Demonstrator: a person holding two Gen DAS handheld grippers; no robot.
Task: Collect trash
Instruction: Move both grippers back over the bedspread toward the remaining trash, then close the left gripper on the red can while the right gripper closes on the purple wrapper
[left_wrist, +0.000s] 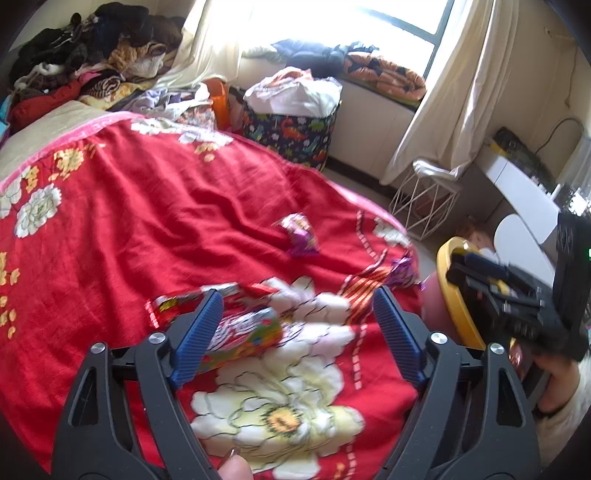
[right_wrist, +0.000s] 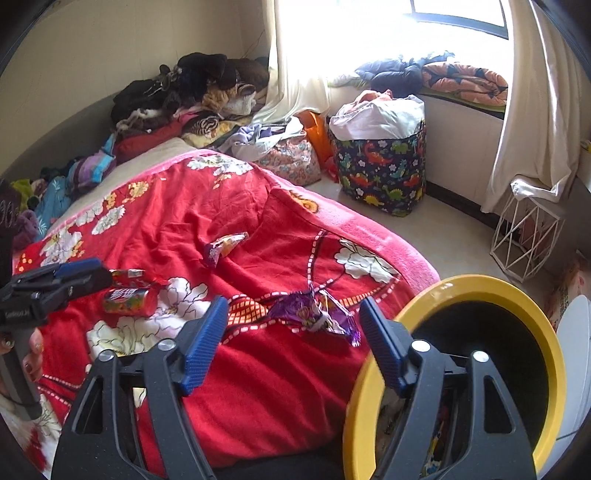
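Several snack wrappers lie on a red flowered blanket. My left gripper is open just above a red and green snack packet, which lies by its left finger; a flat red wrapper lies behind it. A purple wrapper lies farther back. My right gripper is open over a crumpled purple wrapper at the bed's edge. A yellow-rimmed bin stands beside the bed, under the right finger. The left gripper shows at the left of the right wrist view.
Piled clothes cover the bed's far end. A dinosaur-print laundry basket and a white wire basket stand on the floor by the window. Curtains hang at the right. A white desk stands at the right.
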